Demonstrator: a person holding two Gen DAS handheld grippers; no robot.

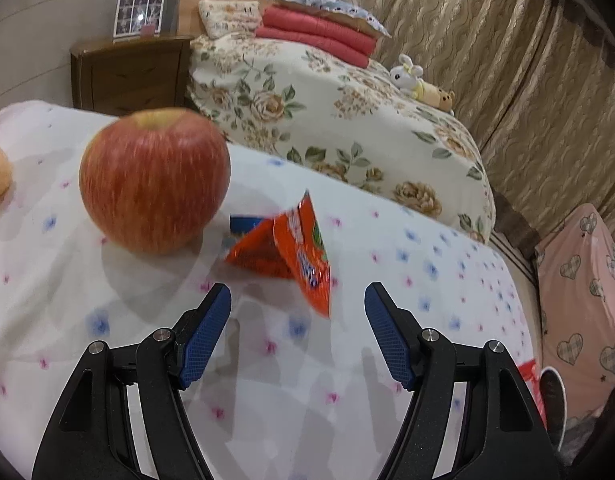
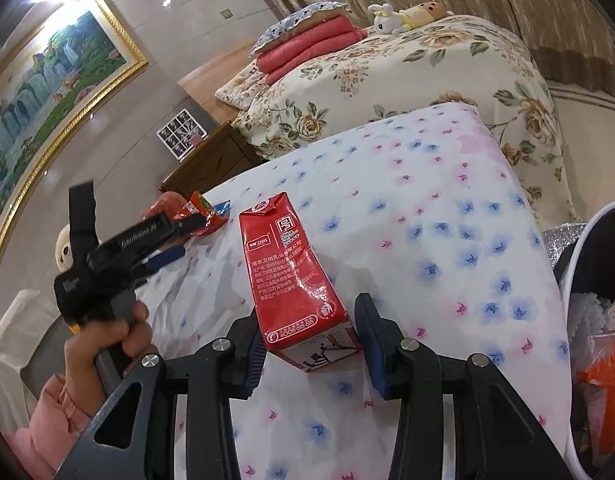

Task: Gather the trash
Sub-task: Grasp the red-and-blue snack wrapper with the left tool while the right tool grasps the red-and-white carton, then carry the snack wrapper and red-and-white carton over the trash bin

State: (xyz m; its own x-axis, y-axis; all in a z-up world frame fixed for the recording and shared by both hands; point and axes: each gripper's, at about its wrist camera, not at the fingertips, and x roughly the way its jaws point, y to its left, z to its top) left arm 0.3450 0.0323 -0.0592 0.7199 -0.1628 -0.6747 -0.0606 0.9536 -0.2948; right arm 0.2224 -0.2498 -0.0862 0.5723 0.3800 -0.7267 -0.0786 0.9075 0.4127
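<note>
Room: bedroom; a bed (image 1: 347, 120) under a floral cover is seen behind, with folded red quilts (image 1: 319, 36), a plush rabbit (image 1: 405, 74), patterned curtains (image 1: 507, 60) and a wooden nightstand (image 1: 127, 76).
Surface: a table is covered by a white cloth (image 1: 67, 300) printed with small blue and pink flowers.
Left gripper (image 1: 297, 304): jaws are spread wide, nothing is held between the blue pads (image 1: 205, 336); it is pointed down at the cloth, just short of the orange snack wrapper (image 1: 299, 256).
Orange snack wrapper: crumpled, lying on the cloth just beside the red apple (image 1: 153, 182); its print is blurred and cannot be read.
Right gripper (image 2: 309, 344): jaws are part-way closed about the base of the red milk carton (image 2: 295, 276); the left pad is seen against the carton's side, while a gap is seen at the right pad, so a firm grip cannot be told.
Red milk carton: lying tilted on the cloth, its gable top pointed away.
Carton writing: Chinese print on the side, a white logo mark, and the number 4008-618-618 near the base can be read.
Person's hand (image 2: 107, 340): wrapped round the left gripper's handle, with a pink sleeve at the wrist.
Bin (image 2: 587, 320): white-rimmed, at the table's right edge, with orange and white rubbish inside.
Wall: a gold-framed landscape painting (image 2: 47, 92) is hung at the left.
</note>
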